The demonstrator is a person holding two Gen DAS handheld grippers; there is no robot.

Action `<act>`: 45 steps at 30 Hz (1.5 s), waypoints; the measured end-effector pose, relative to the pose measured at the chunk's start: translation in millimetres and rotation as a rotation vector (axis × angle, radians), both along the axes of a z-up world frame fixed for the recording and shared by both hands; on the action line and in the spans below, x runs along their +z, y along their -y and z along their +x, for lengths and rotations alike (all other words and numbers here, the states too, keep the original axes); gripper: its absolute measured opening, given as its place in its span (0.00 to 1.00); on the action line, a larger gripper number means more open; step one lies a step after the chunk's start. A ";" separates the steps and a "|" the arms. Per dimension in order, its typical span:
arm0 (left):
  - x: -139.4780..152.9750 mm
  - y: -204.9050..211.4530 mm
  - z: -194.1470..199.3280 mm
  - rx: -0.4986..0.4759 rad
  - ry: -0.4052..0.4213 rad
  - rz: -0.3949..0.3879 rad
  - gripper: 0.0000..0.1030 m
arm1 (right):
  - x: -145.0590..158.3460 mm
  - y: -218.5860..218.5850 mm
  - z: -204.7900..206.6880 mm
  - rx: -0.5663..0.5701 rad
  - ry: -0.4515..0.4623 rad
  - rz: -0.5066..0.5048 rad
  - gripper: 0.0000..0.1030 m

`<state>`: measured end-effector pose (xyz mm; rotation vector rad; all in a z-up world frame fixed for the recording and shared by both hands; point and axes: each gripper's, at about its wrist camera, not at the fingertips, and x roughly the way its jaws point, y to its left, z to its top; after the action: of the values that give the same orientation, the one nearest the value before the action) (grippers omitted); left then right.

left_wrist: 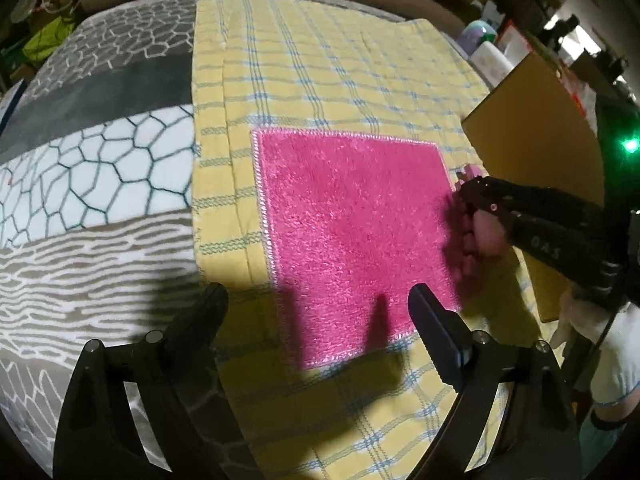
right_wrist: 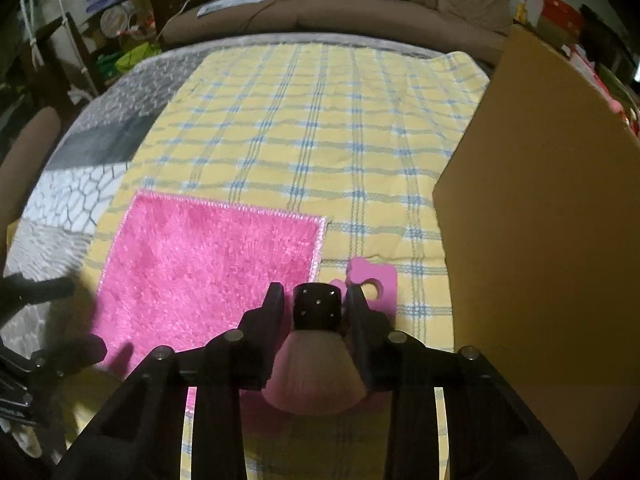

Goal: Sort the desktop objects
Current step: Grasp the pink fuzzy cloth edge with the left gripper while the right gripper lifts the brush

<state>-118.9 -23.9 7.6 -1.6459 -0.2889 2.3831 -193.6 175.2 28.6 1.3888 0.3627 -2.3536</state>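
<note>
Gripping black-handled makeup brush [right_wrist: 318,320], right claw [right_wrist: 316,300] pointed steeply down, pads pressed on handle, pale bristle fan toward camera. Left claw [left_wrist: 316,300] stood wide, nothing between fingers, hovered over near edge of pink fluffy cloth [left_wrist: 352,232]. Letters on right claw's side in left view, too blurred to read. Cloth lay on yellow plaid towel [right_wrist: 320,128] over patterned blanket [left_wrist: 100,160]. Only right view showed pink foam piece with hole [right_wrist: 372,286] just beyond brush. Cardboard panel [right_wrist: 540,240] stood at right.
</note>
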 end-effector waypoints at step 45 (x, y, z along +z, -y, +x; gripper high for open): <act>152.8 -14.2 26.8 0.003 -0.213 0.087 0.09 | 116.0 -34.0 64.8 0.027 -0.072 -0.345 0.25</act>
<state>-92.1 -9.7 160.5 -1.3412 -0.3508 2.4839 -128.8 209.2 144.6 1.1317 -0.0088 -2.3125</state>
